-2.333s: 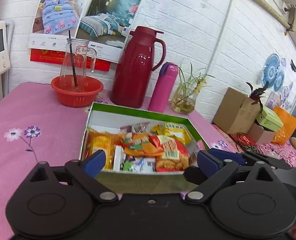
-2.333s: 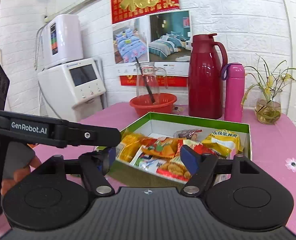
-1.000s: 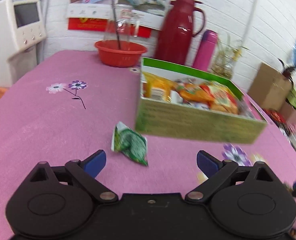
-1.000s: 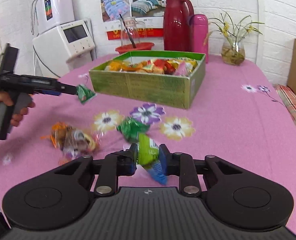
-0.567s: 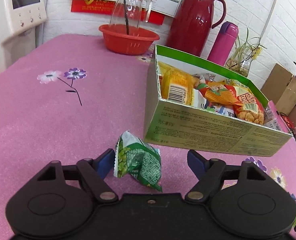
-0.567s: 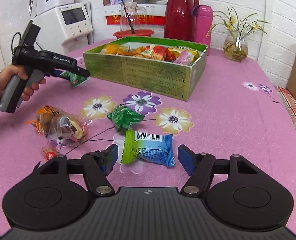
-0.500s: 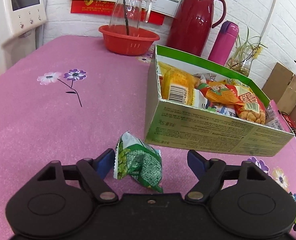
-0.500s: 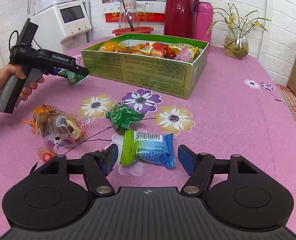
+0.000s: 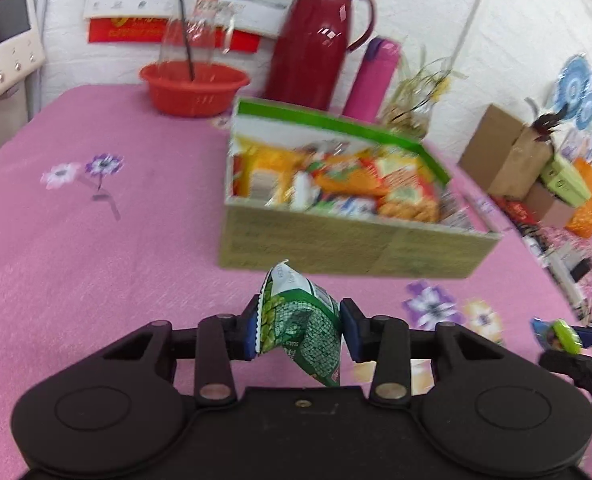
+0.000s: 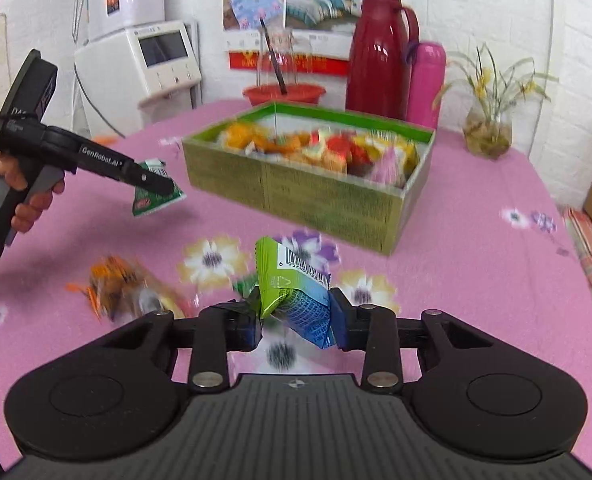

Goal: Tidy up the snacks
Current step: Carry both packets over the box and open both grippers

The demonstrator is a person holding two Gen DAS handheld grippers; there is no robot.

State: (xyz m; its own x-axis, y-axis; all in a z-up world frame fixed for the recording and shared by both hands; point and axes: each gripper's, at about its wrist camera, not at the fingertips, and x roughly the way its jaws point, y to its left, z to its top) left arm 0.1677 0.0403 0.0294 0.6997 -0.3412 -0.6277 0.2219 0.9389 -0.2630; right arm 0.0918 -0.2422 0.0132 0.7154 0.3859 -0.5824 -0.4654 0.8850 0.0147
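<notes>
While a red jug (image 9: pixel 320 36), pink flask (image 9: pixel 372 76) and red bowl (image 9: pixel 194 86) stand behind the box (image 9: pixel 348 240), nothing blocks it. Left gripper (image 9: pixel 300 330) is closing on a crumpled green packet (image 9: pixel 302 322); right gripper (image 10: pixel 294 322) is closing on a green-blue packet (image 10: pixel 292 288), both lifted before the box. Its snacks (image 9: pixel 336 188) blur.

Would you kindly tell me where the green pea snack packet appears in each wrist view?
Left wrist: green pea packet low centre, pinched in the closing left gripper.
Right wrist: same packet at left, off the tablecloth, in that gripper's tip.
Shared landmark: green snack box.
</notes>
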